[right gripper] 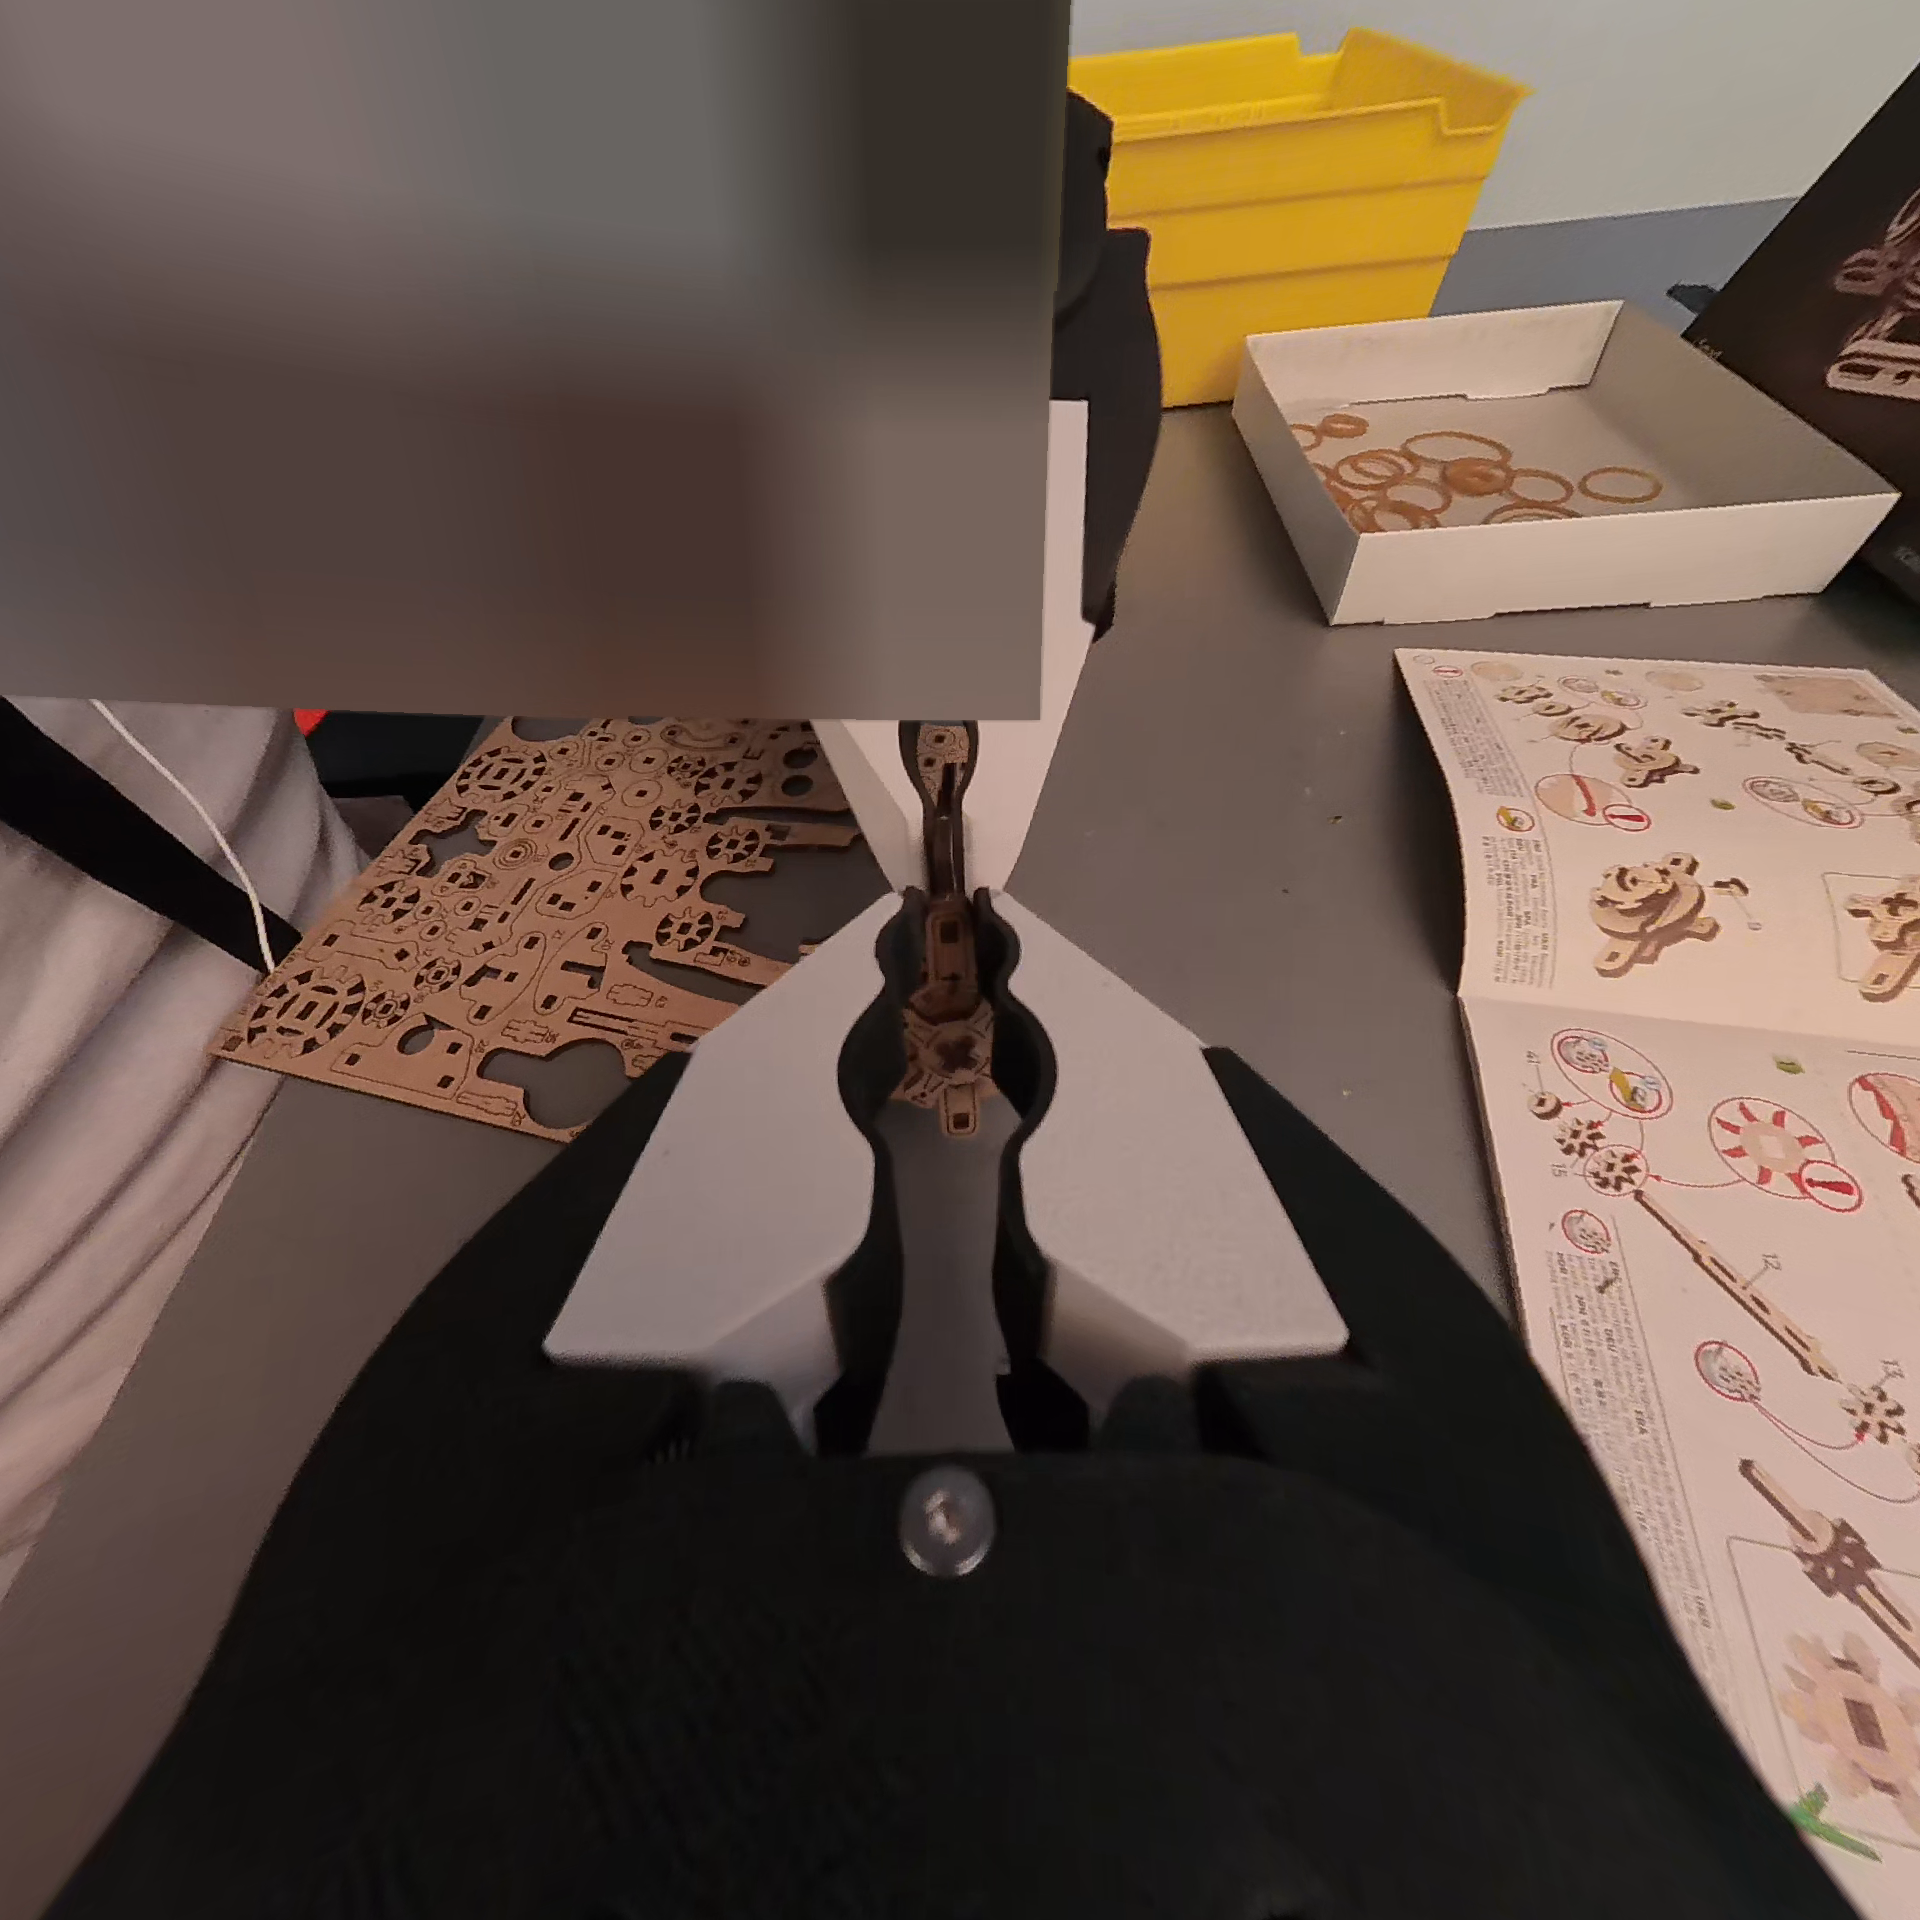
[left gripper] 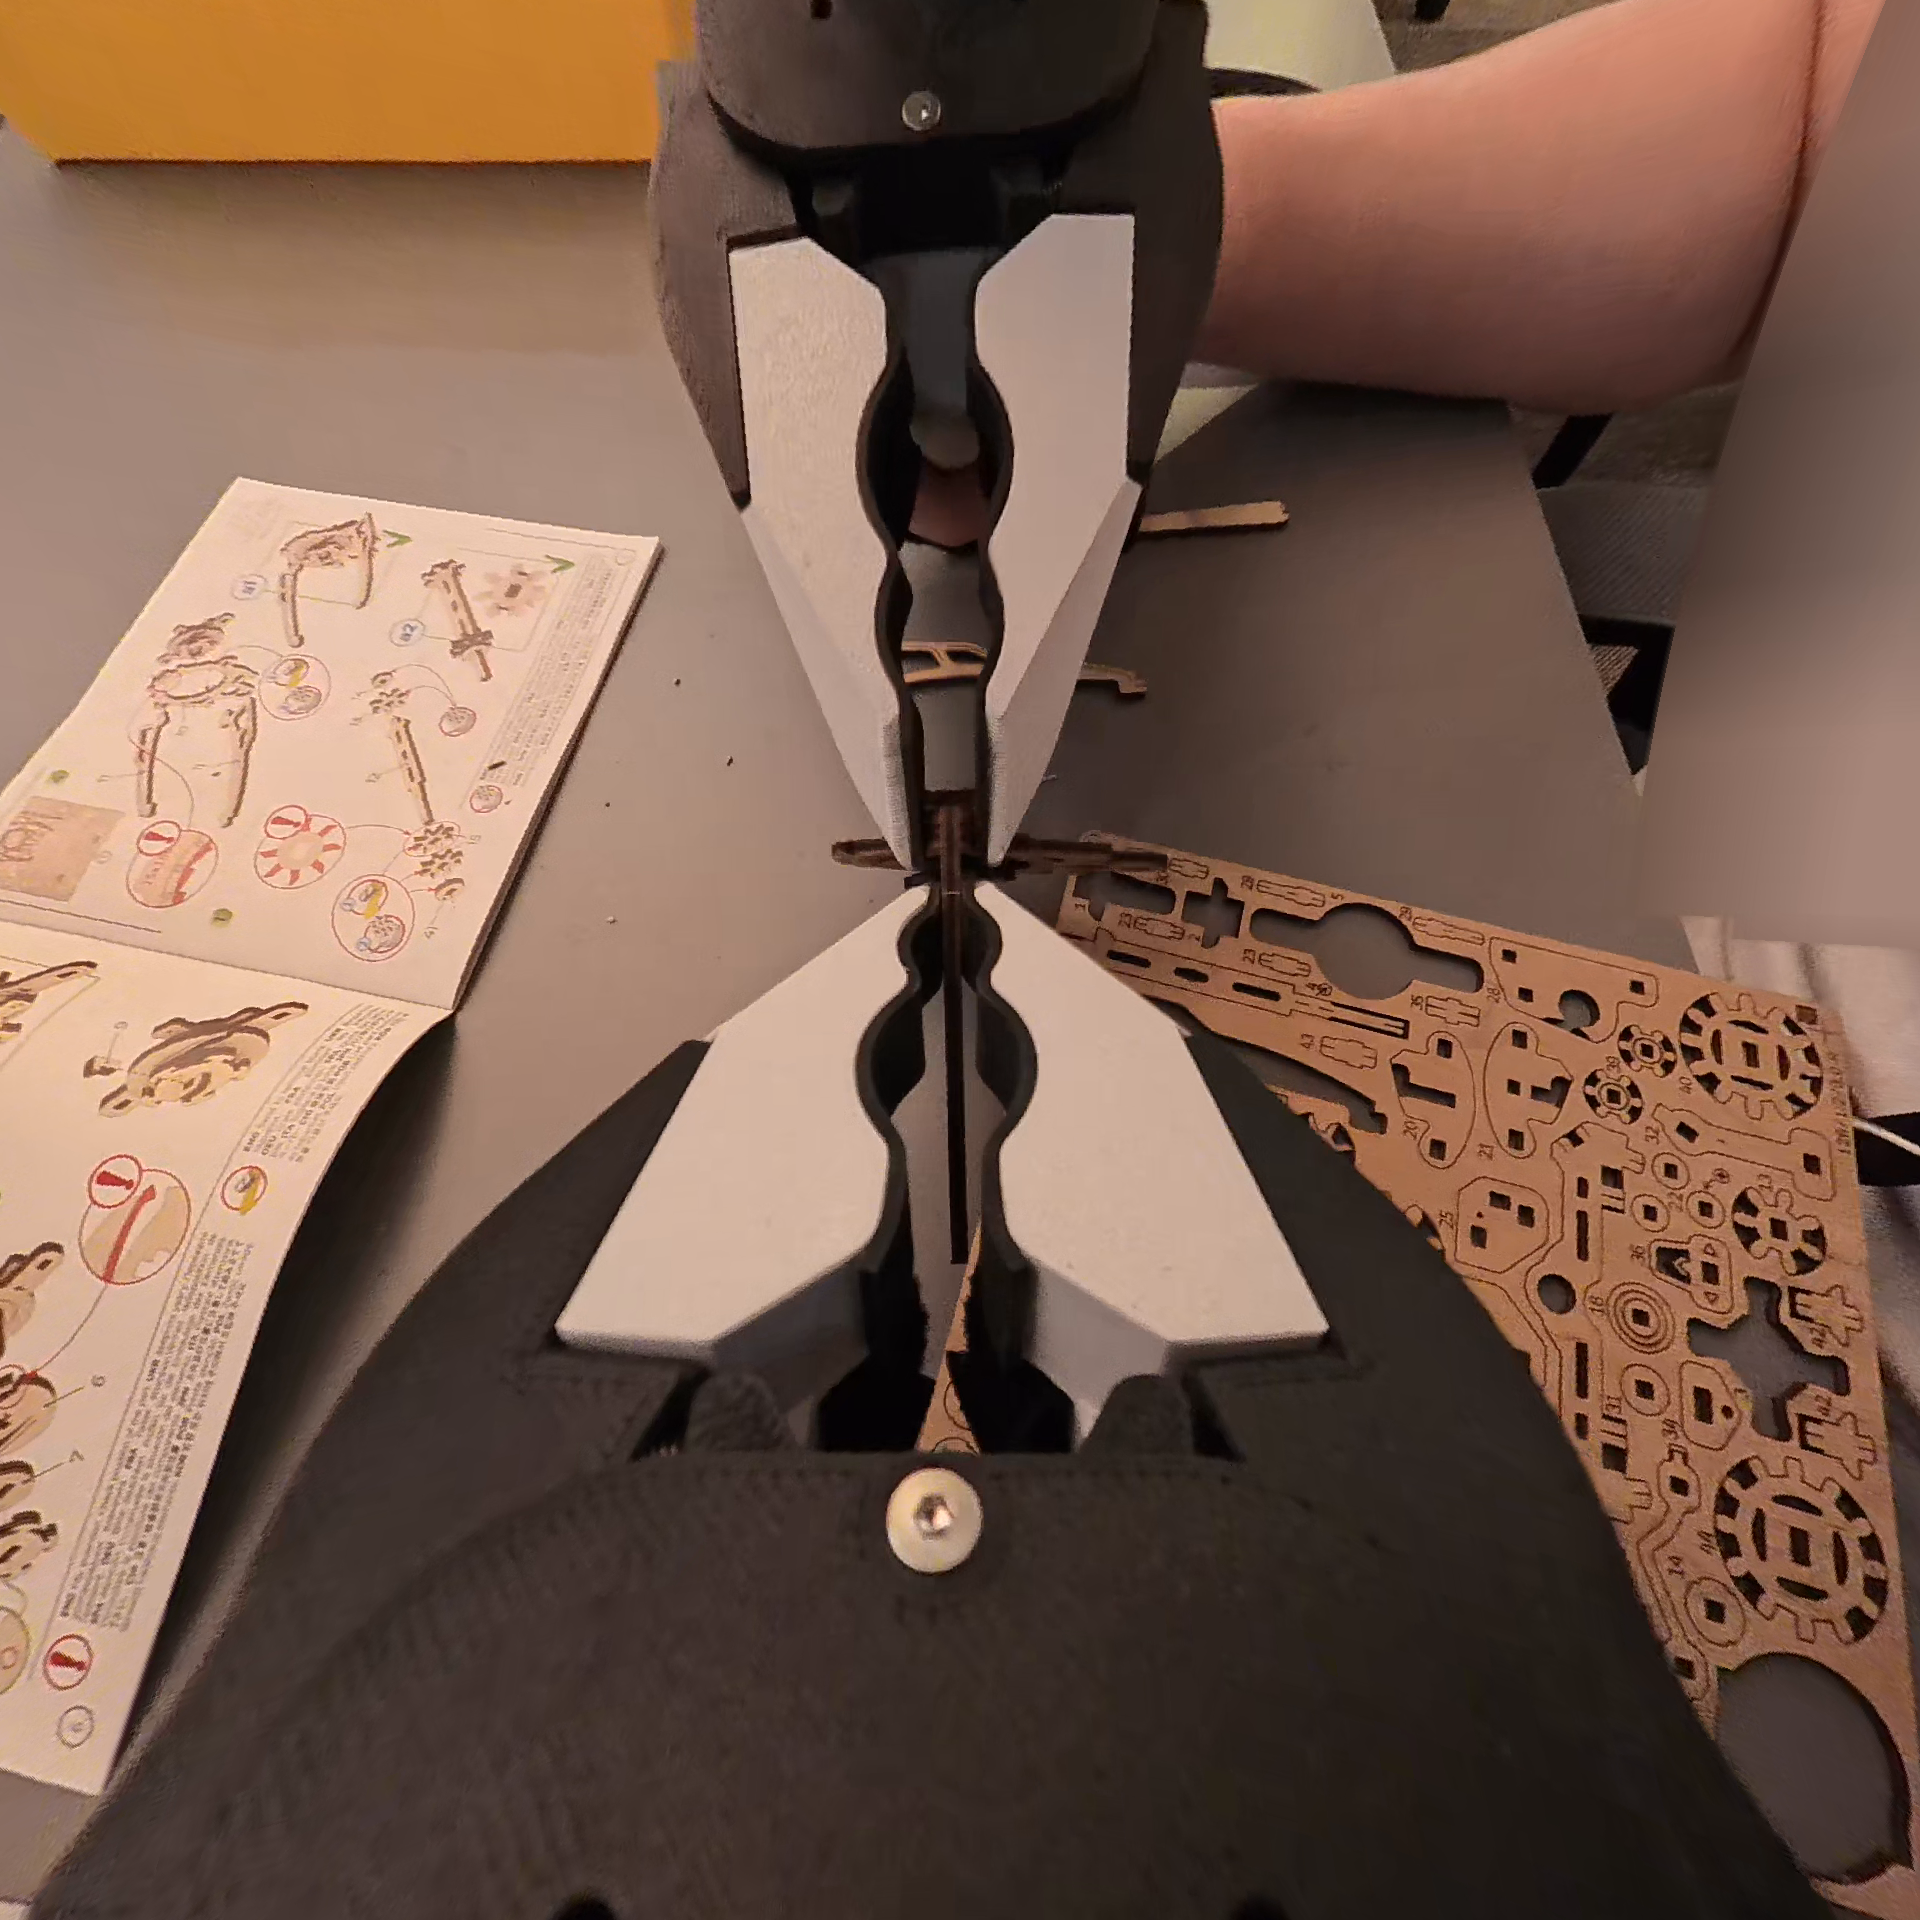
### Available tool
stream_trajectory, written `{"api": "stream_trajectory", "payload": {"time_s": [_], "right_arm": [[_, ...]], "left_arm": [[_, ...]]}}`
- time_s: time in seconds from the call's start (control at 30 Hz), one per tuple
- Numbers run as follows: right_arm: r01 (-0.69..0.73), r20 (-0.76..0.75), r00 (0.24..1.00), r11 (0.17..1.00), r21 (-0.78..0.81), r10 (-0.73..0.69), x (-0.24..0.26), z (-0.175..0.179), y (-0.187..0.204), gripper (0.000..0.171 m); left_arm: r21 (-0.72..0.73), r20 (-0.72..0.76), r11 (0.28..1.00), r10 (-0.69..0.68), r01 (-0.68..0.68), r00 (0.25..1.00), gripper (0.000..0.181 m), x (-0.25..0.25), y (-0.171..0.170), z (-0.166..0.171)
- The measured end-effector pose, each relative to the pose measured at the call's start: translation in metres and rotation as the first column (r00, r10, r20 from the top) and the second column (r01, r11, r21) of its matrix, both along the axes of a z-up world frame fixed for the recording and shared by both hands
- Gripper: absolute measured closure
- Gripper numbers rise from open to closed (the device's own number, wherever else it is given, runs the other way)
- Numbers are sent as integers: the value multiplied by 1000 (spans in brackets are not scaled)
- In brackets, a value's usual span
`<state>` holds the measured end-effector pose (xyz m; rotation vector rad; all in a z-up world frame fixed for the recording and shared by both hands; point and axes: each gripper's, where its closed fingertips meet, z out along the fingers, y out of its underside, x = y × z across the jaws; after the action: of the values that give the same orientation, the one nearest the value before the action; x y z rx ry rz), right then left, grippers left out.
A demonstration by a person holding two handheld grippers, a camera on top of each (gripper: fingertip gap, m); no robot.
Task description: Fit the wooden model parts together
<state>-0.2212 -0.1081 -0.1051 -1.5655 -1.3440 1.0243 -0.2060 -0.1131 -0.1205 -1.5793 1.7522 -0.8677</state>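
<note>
- Left wrist view: our left gripper [left gripper: 951,902] reaches toward twelve o'clock, its white fingers pinched nearly shut on a thin flat wooden part [left gripper: 954,1091] held edge-on, long axis running along the fingers.
- Tip to tip with it, from twelve o'clock, comes our right gripper [left gripper: 948,847], closed on a small wooden axle assembly [left gripper: 1049,854] whose long axis lies crosswise, nine to three o'clock.
- Right wrist view: the right gripper [right gripper: 943,896] clamps that assembly, a gear-like hub [right gripper: 945,1055] sitting between its fingers; the flat part [right gripper: 940,821] stands just beyond, at twelve o'clock.
- We judge the two pieces are touching or nearly so; whether the slot has seated we cannot tell.
- The coming push runs straight along the twelve-to-six line, so the flat part's edge must stay square to the crosswise axle.
- On the grey table [left gripper: 364,343], the punched wooden sheet [left gripper: 1558,1195] lies at three o'clock of the left gripper, and the instruction booklet [left gripper: 260,831] at nine.
</note>
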Motion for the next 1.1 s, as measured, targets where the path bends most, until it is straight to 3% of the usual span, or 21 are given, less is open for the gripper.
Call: {"api": "stream_trajectory", "payload": {"time_s": [0.33,0.53,0.67,0.83,0.97,1.1], "right_arm": [[-36,-100,994,998,-51,31,7,14,-2,161],[137,-225,967,989,55,-121,23,43,18,140],[301,-243,939,922,241,-243,15,57,24,137],[439,-198,897,758,481,-394,0,60,33,139],[465,-198,883,736,493,-426,-1,58,36,146],[456,-177,883,702,548,-436,5,57,37,150]], "left_arm": [[-5,0,1000,-13,13,1000,181,-3,0,1],[-65,81,995,86,-81,993,181,-4,19,11],[-72,213,968,252,-242,944,181,-8,46,36],[165,320,914,307,-371,896,181,-12,60,60],[235,334,896,289,-376,897,181,-8,54,64],[192,323,909,297,-369,899,181,-6,53,60]]}}
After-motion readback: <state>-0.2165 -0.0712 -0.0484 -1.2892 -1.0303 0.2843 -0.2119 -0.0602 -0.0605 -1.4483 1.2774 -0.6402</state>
